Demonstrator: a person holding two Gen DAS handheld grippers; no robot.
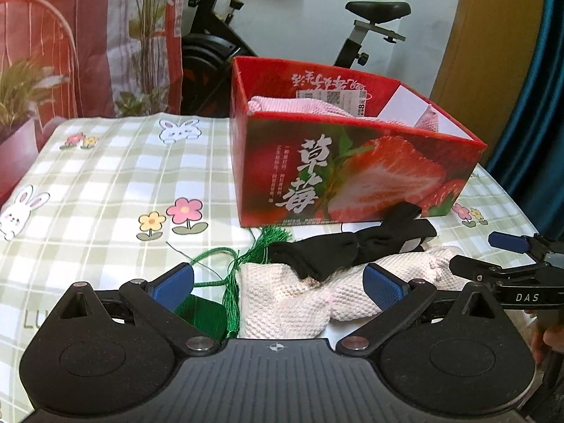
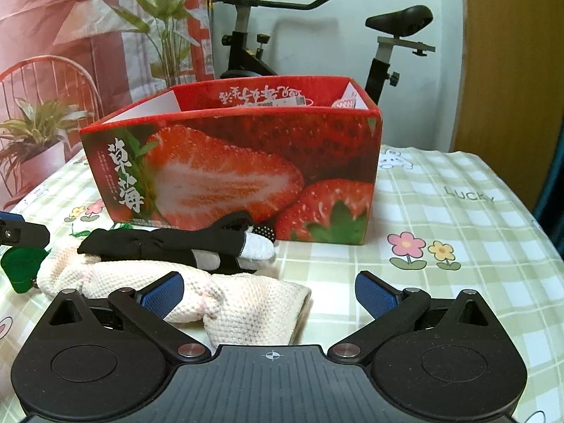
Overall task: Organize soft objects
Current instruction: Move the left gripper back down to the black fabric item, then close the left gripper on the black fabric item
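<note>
A cream knitted cloth (image 1: 289,296) (image 2: 225,299) lies on the table in front of both grippers. Across it lies a black glove (image 1: 356,246) (image 2: 165,243) with a white fingertip. A green tassel and green piece (image 1: 232,282) (image 2: 21,268) rest at the cloth's left end. My left gripper (image 1: 278,285) is open, its fingers on either side of the cream cloth. My right gripper (image 2: 269,292) is open over the cloth's right end. The red strawberry box (image 1: 352,172) (image 2: 232,169) stands behind, with pink knitted cloth (image 1: 317,105) inside.
The table wears a green checked cloth with flowers and rabbits (image 1: 116,183) (image 2: 458,211). Behind it stand an exercise bike (image 1: 218,35) (image 2: 387,46) and a printed backdrop with plants (image 1: 70,53). The right gripper (image 1: 507,261) shows at the right edge of the left wrist view.
</note>
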